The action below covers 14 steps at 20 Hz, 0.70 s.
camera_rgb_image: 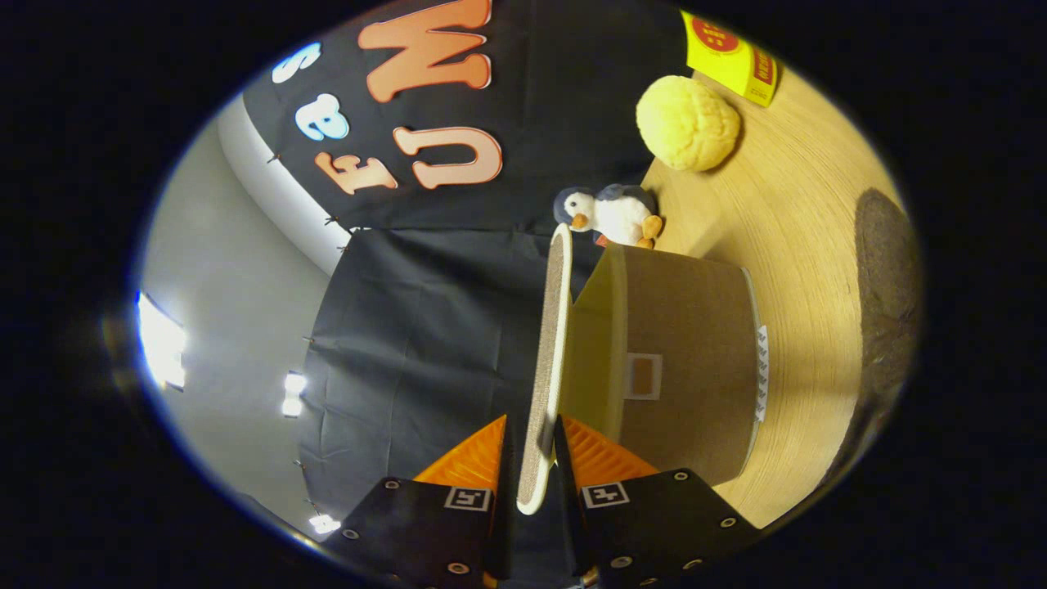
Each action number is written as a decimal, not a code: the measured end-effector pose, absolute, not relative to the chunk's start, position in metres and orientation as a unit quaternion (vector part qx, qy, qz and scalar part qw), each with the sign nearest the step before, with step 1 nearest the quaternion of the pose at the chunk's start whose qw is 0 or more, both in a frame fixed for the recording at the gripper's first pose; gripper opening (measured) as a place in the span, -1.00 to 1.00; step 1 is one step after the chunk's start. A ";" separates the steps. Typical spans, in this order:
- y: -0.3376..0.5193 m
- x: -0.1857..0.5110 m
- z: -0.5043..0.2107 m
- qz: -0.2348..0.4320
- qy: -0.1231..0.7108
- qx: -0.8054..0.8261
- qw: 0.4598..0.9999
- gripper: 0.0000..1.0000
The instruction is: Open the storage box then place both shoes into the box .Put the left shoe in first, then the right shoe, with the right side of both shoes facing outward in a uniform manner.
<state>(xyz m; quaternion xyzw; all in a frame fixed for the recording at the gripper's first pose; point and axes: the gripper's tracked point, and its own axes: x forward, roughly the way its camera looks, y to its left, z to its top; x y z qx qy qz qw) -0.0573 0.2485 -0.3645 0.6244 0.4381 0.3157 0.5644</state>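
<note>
The gripper (pixel 530 462) is clamped on the edge of the flat woven lid (pixel 550 360) of the brown fabric storage box (pixel 683 360), one finger on each face of the panel. The view is rolled sideways. The lid stands lifted off the box mouth, exposing a pale yellow interior. The box rests on the light wooden bench (pixel 806 245). Beyond it lie a small plush penguin (pixel 609 214) and a yellow fuzzy ball (pixel 687 123).

The opening step is judged to be in hand. The next move calls for swinging the lid fully clear, releasing it, then fetching the left shoe.
</note>
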 end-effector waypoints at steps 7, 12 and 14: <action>0.280 -0.044 -0.332 0.341 0.447 0.553 0.615 -0.47; 0.293 -0.014 -0.292 0.341 0.416 0.567 0.625 -0.47; 0.308 -0.004 -0.267 0.353 0.401 0.563 0.630 -0.47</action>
